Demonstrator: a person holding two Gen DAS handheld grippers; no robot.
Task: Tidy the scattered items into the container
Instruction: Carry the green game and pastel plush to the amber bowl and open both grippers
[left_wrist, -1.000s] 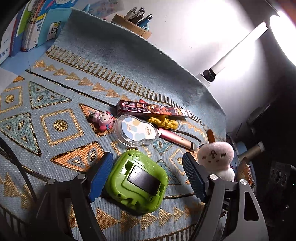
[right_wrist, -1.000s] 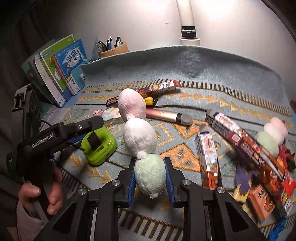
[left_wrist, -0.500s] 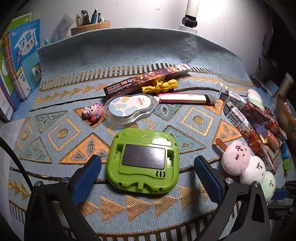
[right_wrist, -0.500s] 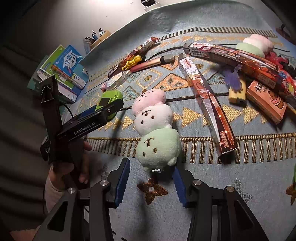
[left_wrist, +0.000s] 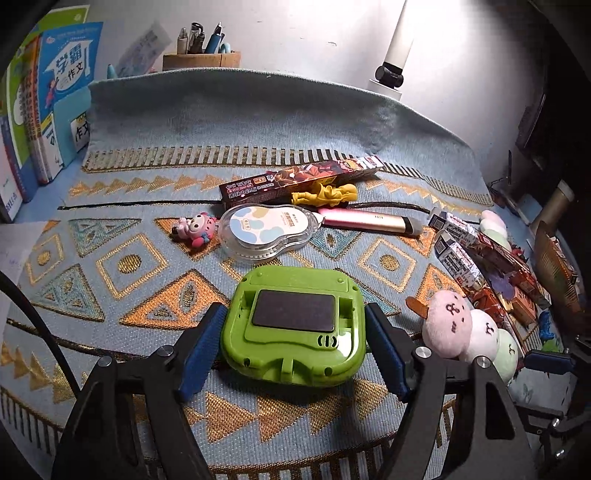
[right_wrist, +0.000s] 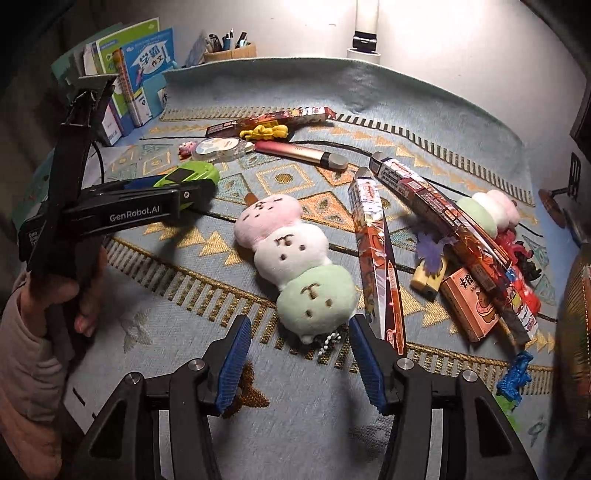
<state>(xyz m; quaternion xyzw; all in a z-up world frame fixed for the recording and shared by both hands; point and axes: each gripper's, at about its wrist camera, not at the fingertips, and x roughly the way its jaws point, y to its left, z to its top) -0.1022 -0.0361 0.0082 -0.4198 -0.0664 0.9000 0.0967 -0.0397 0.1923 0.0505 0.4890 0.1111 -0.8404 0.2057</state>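
Observation:
A green plastic device lies flat on the patterned cloth. My left gripper straddles it, its jaws closing, with thin gaps still showing at both blue pads. A three-ball plush skewer, pink, white and green, lies on the cloth. My right gripper sits just behind the plush's green end. Its jaws are opening and neither pad touches the plush. The brown woven container shows only as a rim at the right edge.
Long snack boxes, a pink pen, a yellow toy, a clear tape case and a pink figurine lie scattered. A second plush skewer and an orange box sit right. Books and a pen holder stand behind.
My right gripper let go of the plush and widened; the plush now lies on the cloth. My left gripper levelled out, and its jaws first spread, then narrowed around the green device.

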